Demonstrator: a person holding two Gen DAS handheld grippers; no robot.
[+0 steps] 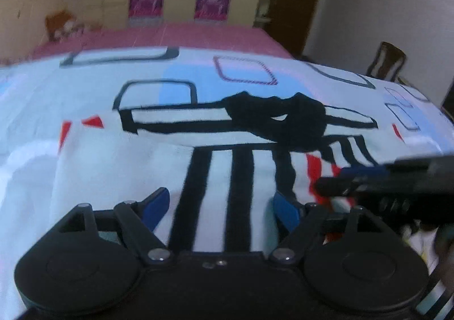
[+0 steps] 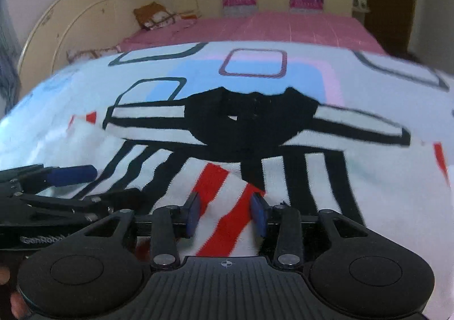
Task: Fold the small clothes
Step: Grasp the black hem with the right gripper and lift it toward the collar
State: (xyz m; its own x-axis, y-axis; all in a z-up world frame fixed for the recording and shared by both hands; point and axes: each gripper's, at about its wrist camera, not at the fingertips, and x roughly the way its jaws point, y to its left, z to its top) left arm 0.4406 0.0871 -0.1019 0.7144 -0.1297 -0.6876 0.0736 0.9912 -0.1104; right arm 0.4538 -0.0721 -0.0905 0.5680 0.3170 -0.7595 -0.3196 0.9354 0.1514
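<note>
A small white garment [image 1: 221,121] with black stripes, red stripes and a black collar [image 1: 278,118] lies spread on the patterned bedsheet. My left gripper [image 1: 222,209] stands open over its black-striped part, and no cloth is pinched between the blue pads. The right gripper [image 1: 340,181] comes in low from the right over the red stripes. In the right wrist view the garment [image 2: 283,175] and its collar [image 2: 249,121] lie ahead. My right gripper [image 2: 225,215] is open, with a flat red-and-white fold lying between its fingers. The left gripper [image 2: 96,183] sits at the left.
The white sheet with square outlines [image 2: 255,64] covers the near bed, and a pink sheet [image 2: 283,27] lies beyond. A pillow and an orange soft toy [image 2: 153,16] rest by the curved headboard. A chair [image 1: 388,61] stands at the right. A hand [image 2: 5,277] shows at the lower left.
</note>
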